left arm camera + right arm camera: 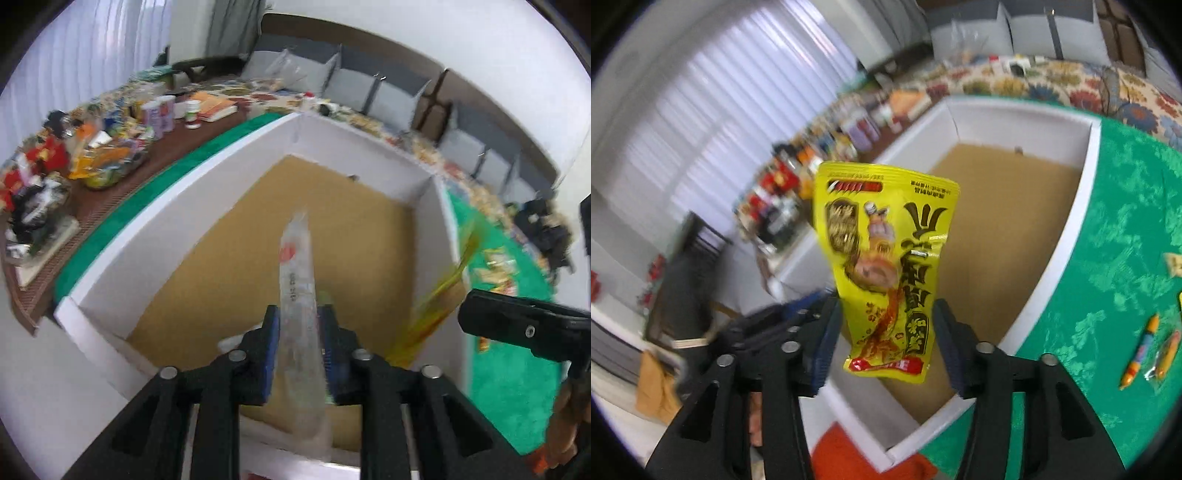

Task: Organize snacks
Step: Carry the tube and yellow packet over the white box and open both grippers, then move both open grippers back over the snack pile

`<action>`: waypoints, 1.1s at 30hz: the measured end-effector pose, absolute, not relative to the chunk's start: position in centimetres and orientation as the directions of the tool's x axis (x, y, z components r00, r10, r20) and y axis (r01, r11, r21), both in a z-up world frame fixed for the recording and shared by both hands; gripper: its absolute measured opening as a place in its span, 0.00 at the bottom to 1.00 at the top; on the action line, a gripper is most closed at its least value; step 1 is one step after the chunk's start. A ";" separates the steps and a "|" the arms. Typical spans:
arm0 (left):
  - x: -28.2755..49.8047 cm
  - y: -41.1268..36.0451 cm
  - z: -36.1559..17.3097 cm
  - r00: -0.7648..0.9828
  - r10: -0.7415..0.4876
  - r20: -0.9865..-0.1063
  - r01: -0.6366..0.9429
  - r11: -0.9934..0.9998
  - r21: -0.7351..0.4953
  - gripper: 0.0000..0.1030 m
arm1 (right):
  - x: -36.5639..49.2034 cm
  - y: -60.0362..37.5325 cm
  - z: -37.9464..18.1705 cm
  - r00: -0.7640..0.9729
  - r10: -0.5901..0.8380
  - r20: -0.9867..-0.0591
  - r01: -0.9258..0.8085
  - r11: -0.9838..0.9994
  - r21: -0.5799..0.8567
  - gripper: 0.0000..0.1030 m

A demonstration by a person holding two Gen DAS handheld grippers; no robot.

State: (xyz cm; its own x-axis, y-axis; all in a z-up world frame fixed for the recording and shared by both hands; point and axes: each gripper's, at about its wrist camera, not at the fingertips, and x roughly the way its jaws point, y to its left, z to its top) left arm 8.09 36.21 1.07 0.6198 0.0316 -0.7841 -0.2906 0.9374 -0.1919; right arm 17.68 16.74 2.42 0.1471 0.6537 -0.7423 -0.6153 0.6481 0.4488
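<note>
White box (207, 177) with brown cardboard floor sits on the green-covered surface (1115, 236); it is the largest item in both views. The part of its floor that shows holds nothing. Judged to be the destination for the snacks.

Yellow snack packet (886, 266): printed face toward the right wrist camera, hanging between the fingers of the right gripper (884, 334) over the near edge of the box. The jaws stand wide, with a visible gap on each side of the packet; no pad contact seen. Either it is in free fall or it is pinched somewhere out of view. I cannot tell which. In the left view it appears only as a yellow streak at the box's right wall, motion-blurred.

Clear snack sachet (299, 280) with a red mark: seen edge-on, clamped between the blue pads (271, 339) of the left gripper (299, 336), jaws nearly closed, held above the box interior.

Small wrapped sweets (1145, 347) lie on the green cloth, well apart from the box.

Step in hand (judgement): depositing both packets into the box. Next move likely calls for opening the left gripper over the floor, then returning for the loose sweets. Risk: the yellow packet may catch on the near wall.
</note>
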 end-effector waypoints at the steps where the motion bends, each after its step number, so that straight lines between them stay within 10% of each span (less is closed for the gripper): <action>1: 7.9 36.0 0.9 0.612 0.059 -0.789 -0.303 0.938 -0.165 0.62 | 17.8 16.8 2.3 0.150 0.641 -0.753 -0.617 0.656 0.436 0.59; 3: 7.5 35.7 1.2 0.624 0.126 -0.772 -0.331 0.936 -0.115 0.84 | 17.8 16.0 2.3 0.184 0.626 -0.758 -0.624 0.670 0.402 0.60; 10: 7.1 31.5 3.0 0.686 0.061 -0.725 -0.257 0.953 -0.163 0.84 | 16.5 6.8 3.6 0.420 0.603 -0.678 -0.624 0.734 0.267 0.72; 22: 11.3 9.0 0.1 0.604 -0.254 -0.756 0.151 0.967 -0.204 0.92 | 14.6 -20.5 -7.9 0.642 0.117 -0.758 -0.252 0.966 -0.065 0.72; 33: 14.0 -1.0 -9.1 0.538 -0.148 -0.830 0.194 0.980 -0.049 0.93 | 15.7 -29.9 -10.5 0.645 -0.015 -0.764 0.012 1.000 -0.010 0.72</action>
State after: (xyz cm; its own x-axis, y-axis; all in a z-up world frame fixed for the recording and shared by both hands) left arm 13.97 -0.96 -9.06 0.5379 -0.1480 -0.8299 0.1937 0.9798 -0.0491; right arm 15.74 -29.93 -10.50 0.6452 -0.0155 -0.7639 0.0118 0.9999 -0.0103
